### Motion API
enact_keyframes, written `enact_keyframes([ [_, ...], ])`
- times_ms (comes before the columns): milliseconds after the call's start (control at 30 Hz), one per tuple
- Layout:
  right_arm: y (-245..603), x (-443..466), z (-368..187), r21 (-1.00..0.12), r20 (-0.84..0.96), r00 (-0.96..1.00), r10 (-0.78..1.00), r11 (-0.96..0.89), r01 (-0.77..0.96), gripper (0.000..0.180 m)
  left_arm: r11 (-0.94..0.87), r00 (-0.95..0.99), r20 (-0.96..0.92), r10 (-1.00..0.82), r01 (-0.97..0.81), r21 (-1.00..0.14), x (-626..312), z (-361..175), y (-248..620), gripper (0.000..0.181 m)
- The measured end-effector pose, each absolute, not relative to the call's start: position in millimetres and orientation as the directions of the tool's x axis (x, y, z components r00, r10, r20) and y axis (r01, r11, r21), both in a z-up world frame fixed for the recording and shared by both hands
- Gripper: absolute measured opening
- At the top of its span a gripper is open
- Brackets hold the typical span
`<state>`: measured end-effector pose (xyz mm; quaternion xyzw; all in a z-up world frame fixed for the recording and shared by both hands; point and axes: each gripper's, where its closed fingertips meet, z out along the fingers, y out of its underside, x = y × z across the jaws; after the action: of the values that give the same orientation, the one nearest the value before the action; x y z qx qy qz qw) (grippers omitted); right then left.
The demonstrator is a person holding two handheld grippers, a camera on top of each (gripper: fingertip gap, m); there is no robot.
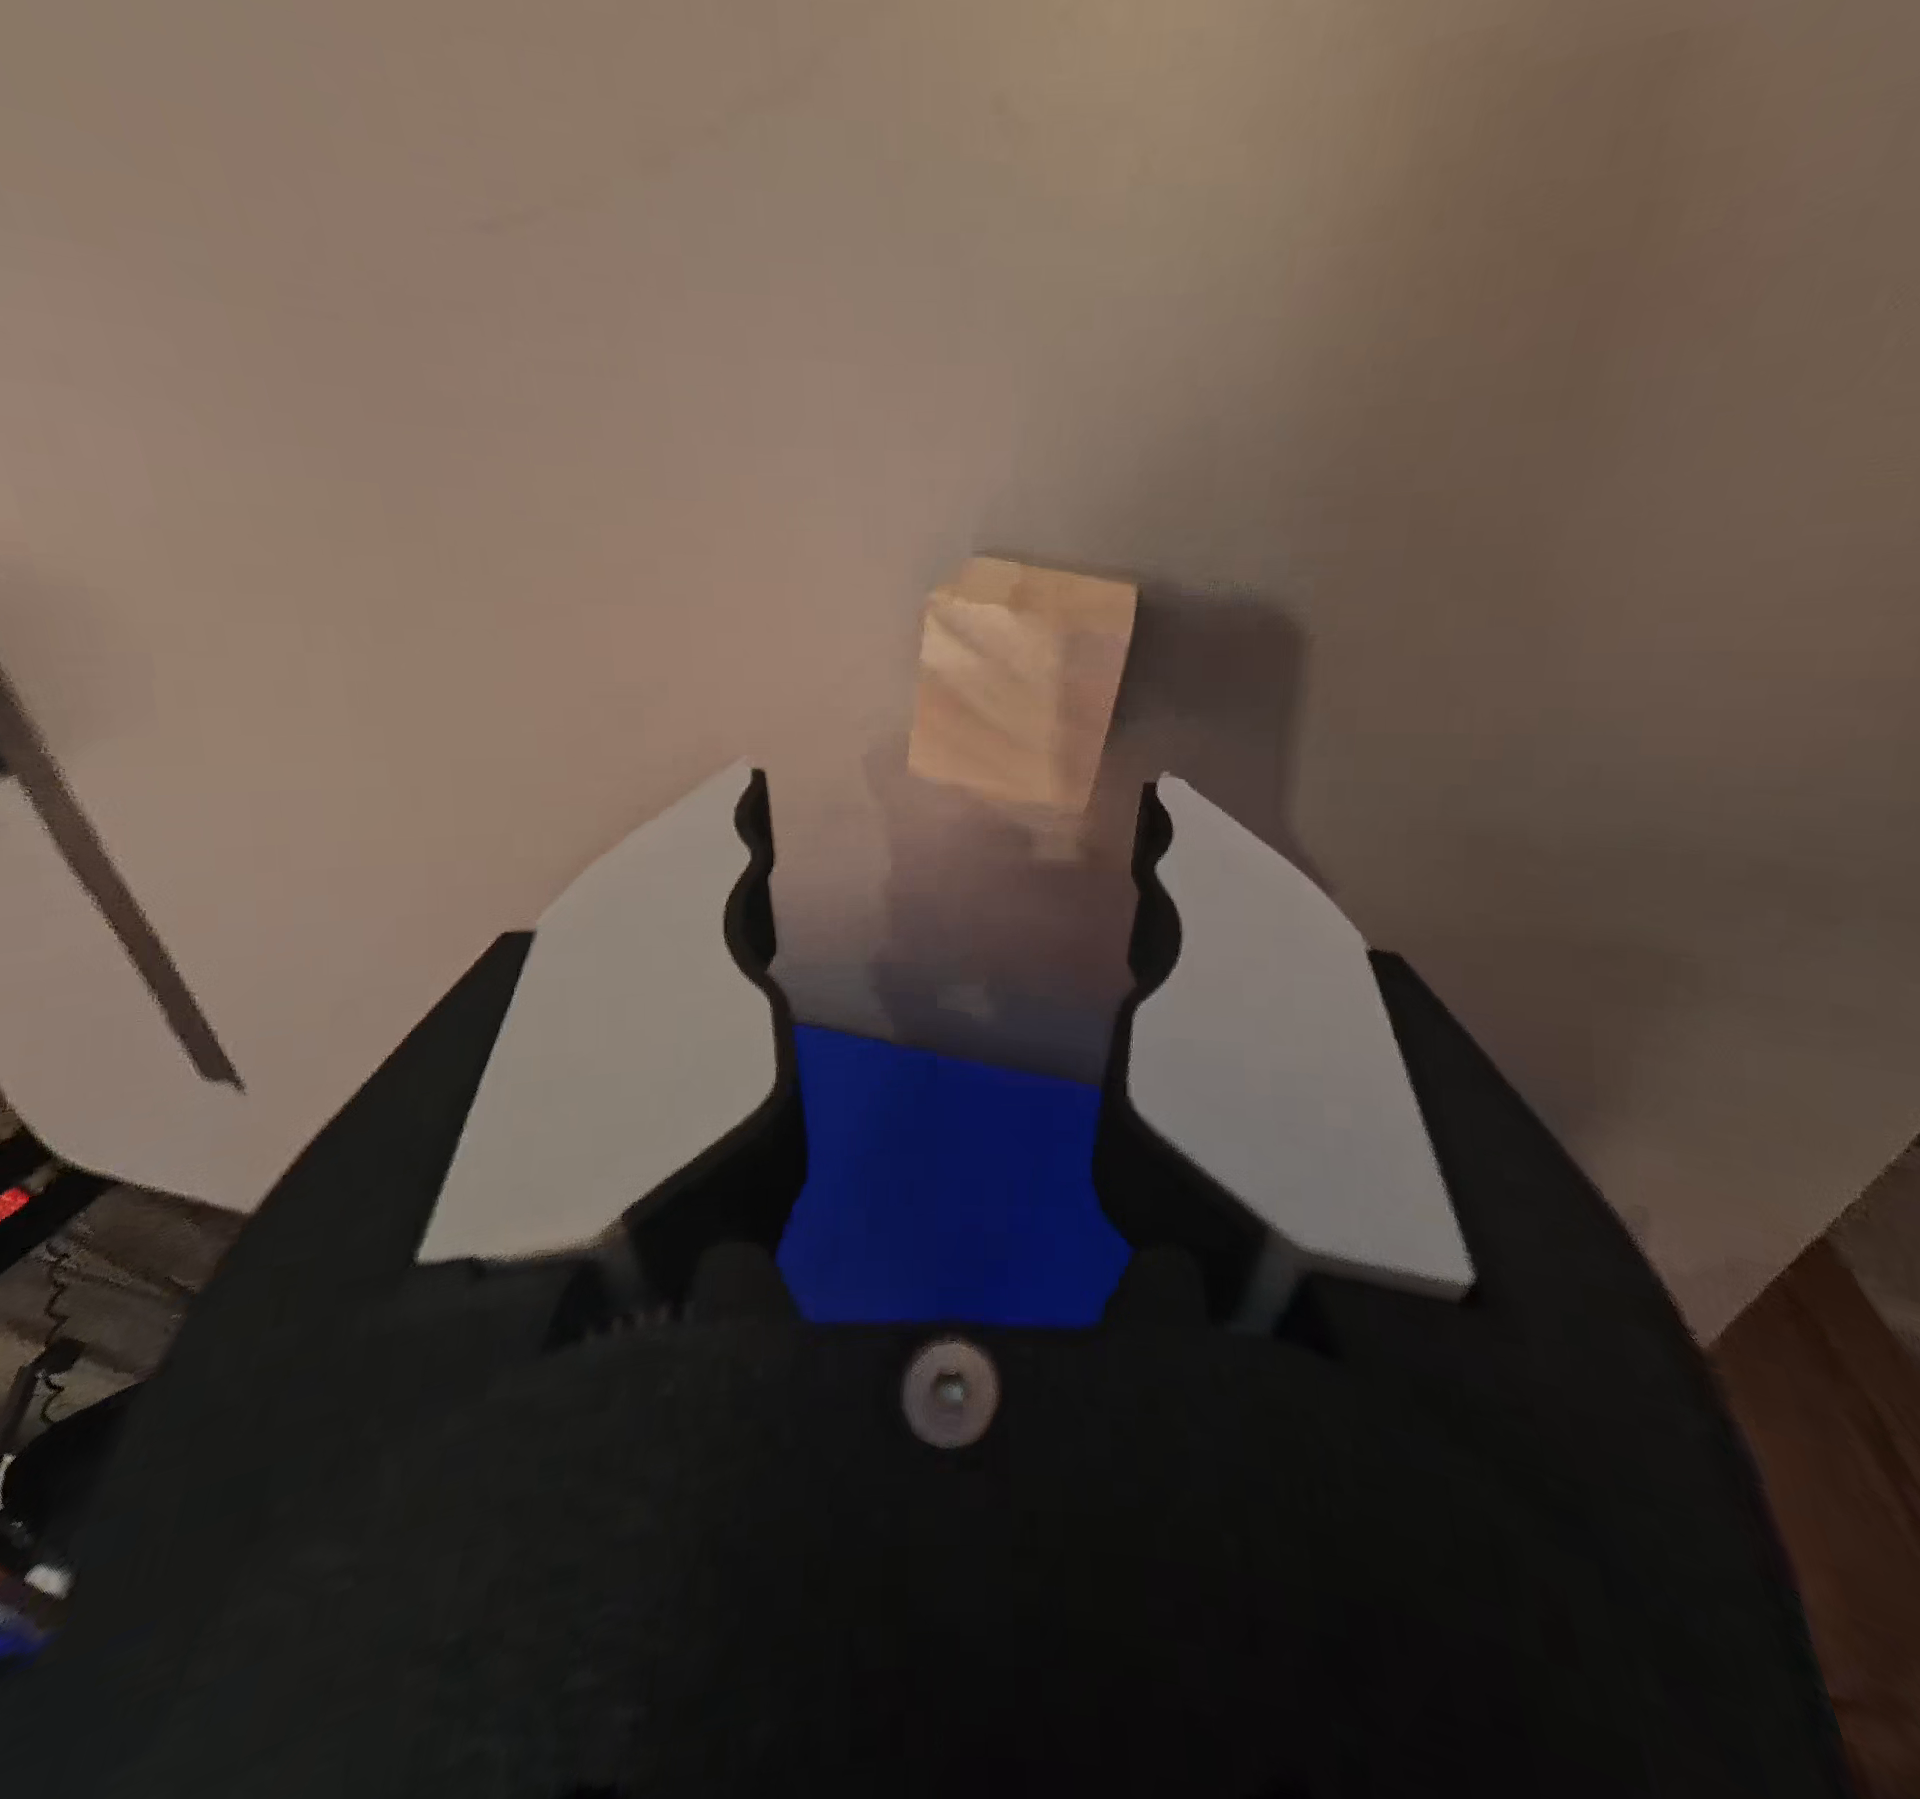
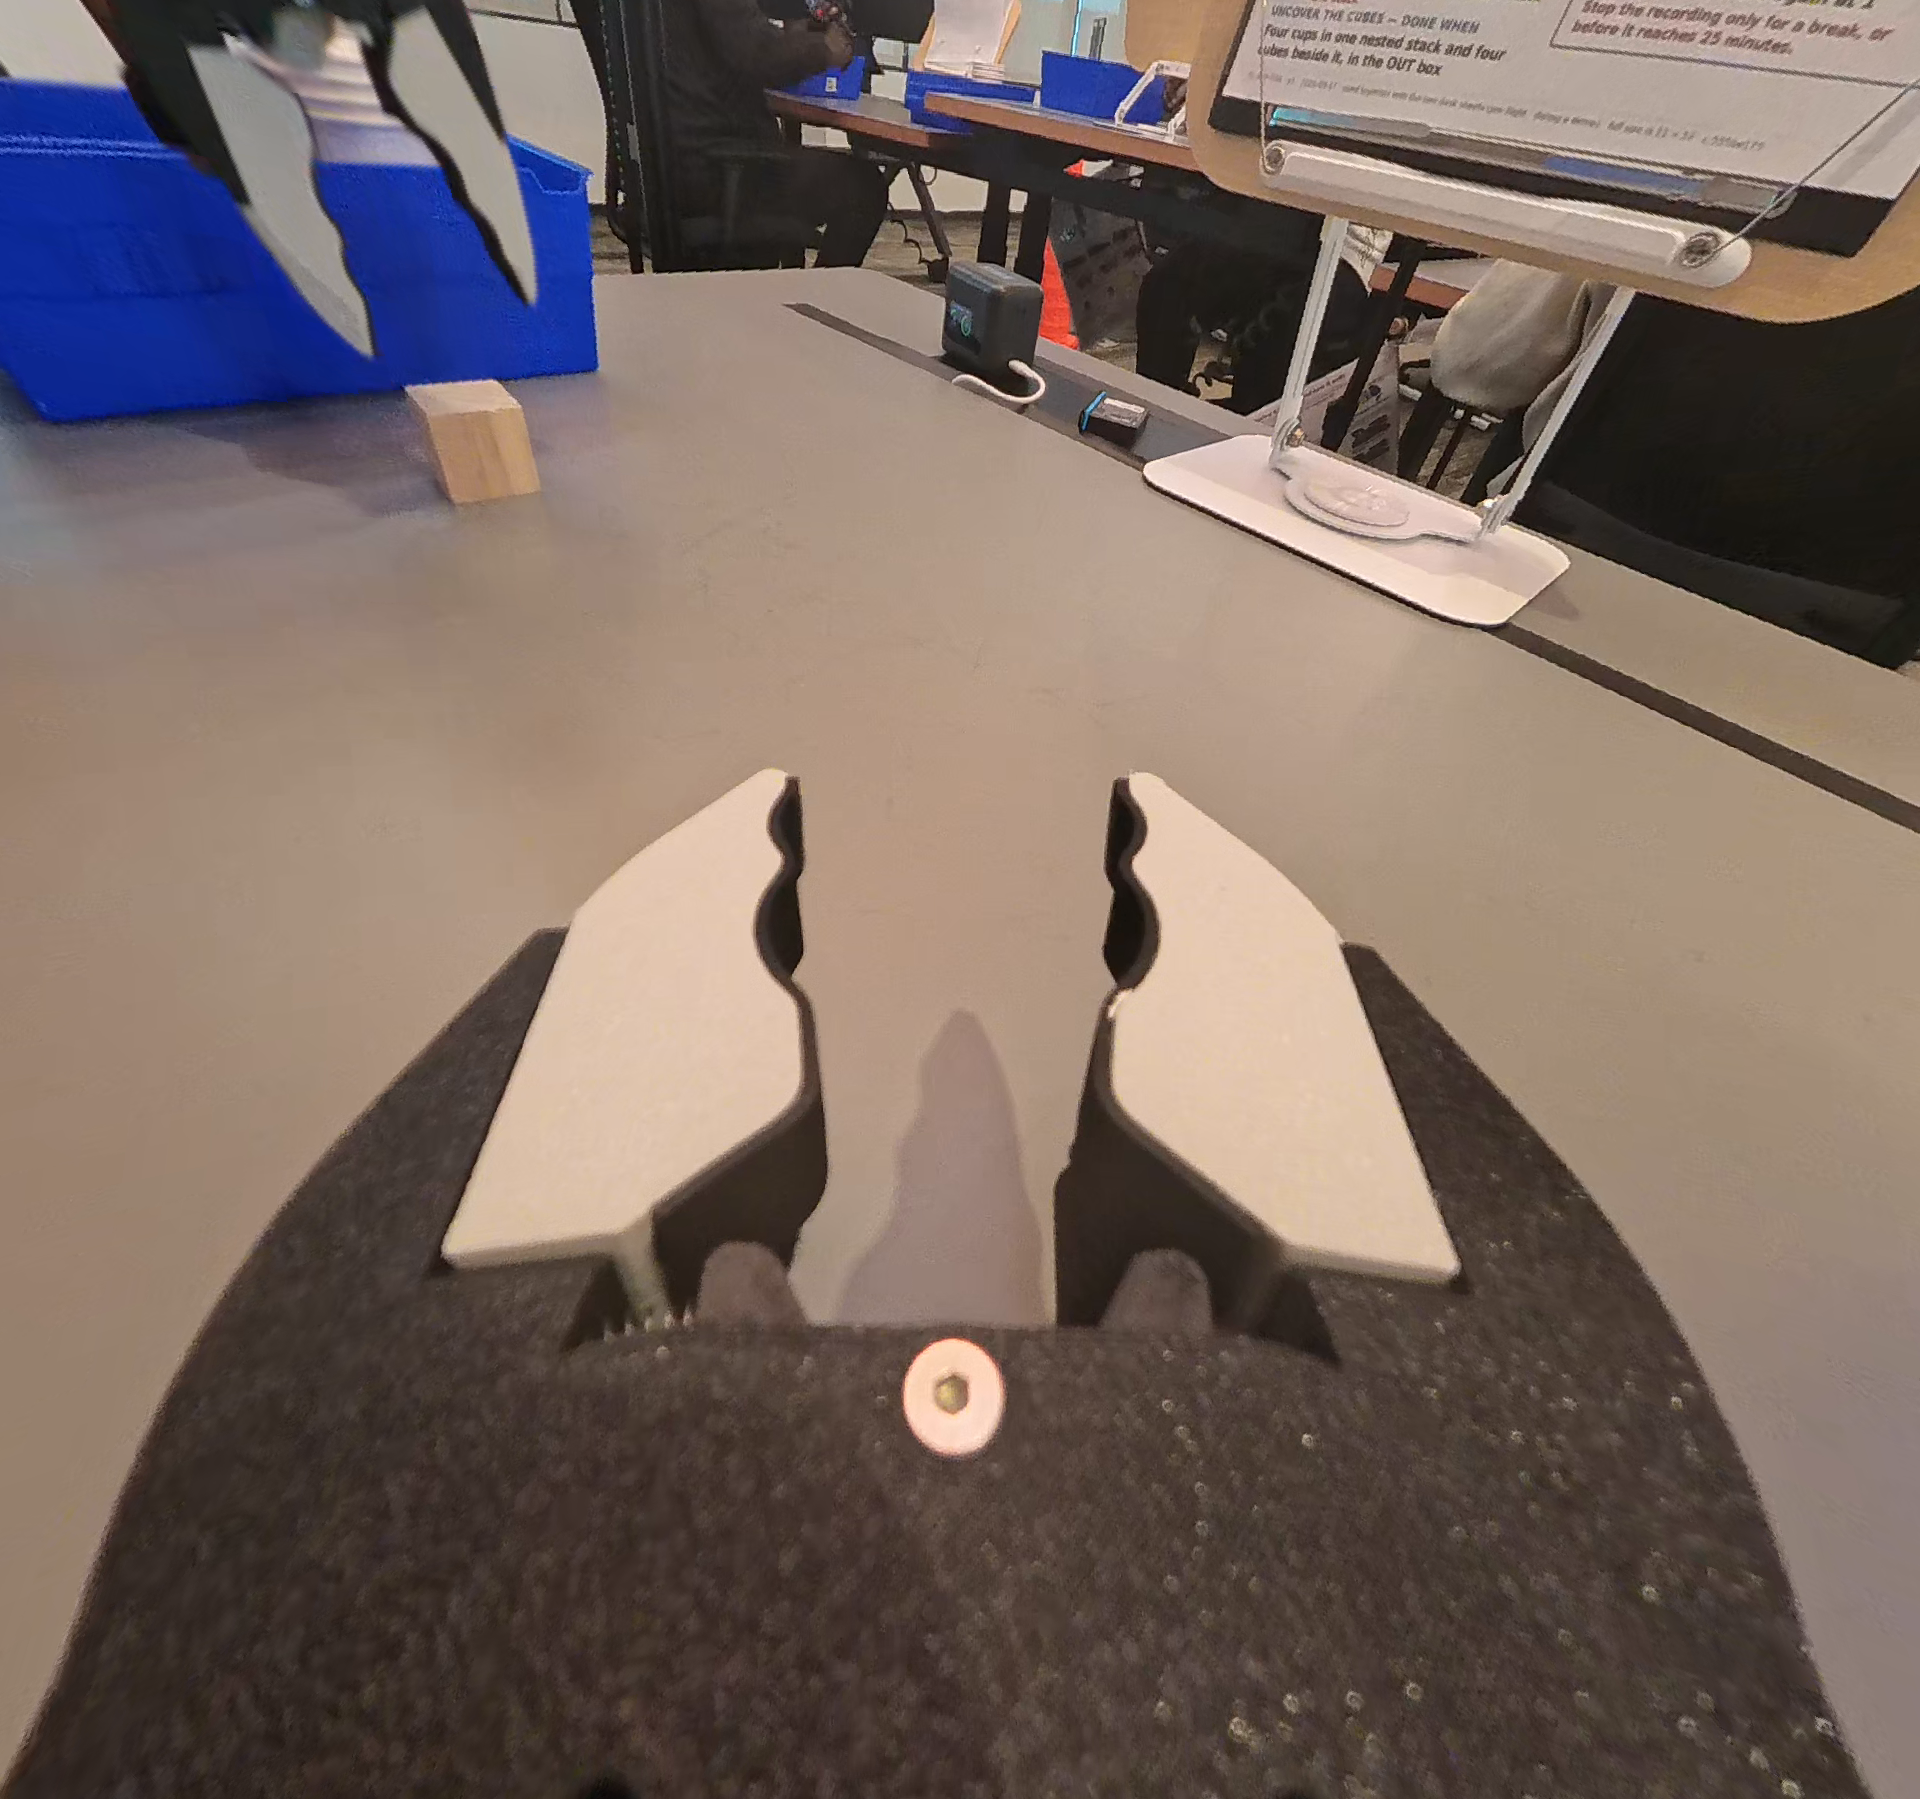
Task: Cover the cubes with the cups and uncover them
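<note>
A pale wooden cube [image 1: 1018, 689] stands alone on the grey table [image 1: 727, 295]. My left gripper [image 1: 951, 783] hangs above it, open and empty, the cube just beyond its fingertips. In the right wrist view the same cube [image 2: 476, 440] sits at the far left in front of a blue bin [image 2: 125, 274], with the left gripper [image 2: 442, 321] hovering over it, fingers apart. My right gripper [image 2: 956, 793] is open and empty, low over the bare table [image 2: 935, 606]. No cup is in view.
The blue bin also shows between the left fingers [image 1: 935, 1178]. A white document stand [image 2: 1382, 523] holding an instruction sheet is at the right. A small black device [image 2: 987, 310] with a white cable sits at the table's far edge. Other tables and seated people are behind.
</note>
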<state>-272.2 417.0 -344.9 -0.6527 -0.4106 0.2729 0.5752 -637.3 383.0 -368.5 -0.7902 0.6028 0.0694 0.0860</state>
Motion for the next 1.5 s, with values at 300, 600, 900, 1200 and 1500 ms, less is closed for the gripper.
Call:
enact_keyframes([
  [300, 416.6, -273.0, -343.8, -0.978, 0.109, 0.511, 0.853, -0.001, 0.210, 0.056, -0.504, 0.648, -0.354, -0.675, -0.755, -0.420, -710.5, -233.7, 350.8, 0.059],
  [600, 416.7, -273.5, -342.5, -0.981, 0.099, 0.509, 0.855, -0.003, 0.195, 0.056, -0.722, 0.776, -0.231, -0.587, -0.631, -0.284, -807.6, -305.4, 253.3, 0.059],
  [900, 417.8, -273.1, -340.8, -0.985, 0.085, 0.506, 0.858, -0.005, 0.175, 0.057, -0.659, 0.668, -0.202, -0.716, -0.743, -0.119, -806.9, -357.4, 237.9, 0.055],
  [1200, 418.9, -274.4, -342.1, -0.984, 0.079, 0.502, 0.862, -0.015, 0.180, 0.057, -0.598, 0.606, -0.173, -0.777, -0.795, -0.099, -800.5, -367.5, 243.2, 0.047],
  [1500, 417.1, -275.4, -341.1, -0.984, 0.087, 0.492, 0.866, -0.001, 0.177, 0.061, -0.464, 0.458, -0.134, -0.879, -0.886, 0.011, -795.6, -379.7, 243.5, 0.040],
])
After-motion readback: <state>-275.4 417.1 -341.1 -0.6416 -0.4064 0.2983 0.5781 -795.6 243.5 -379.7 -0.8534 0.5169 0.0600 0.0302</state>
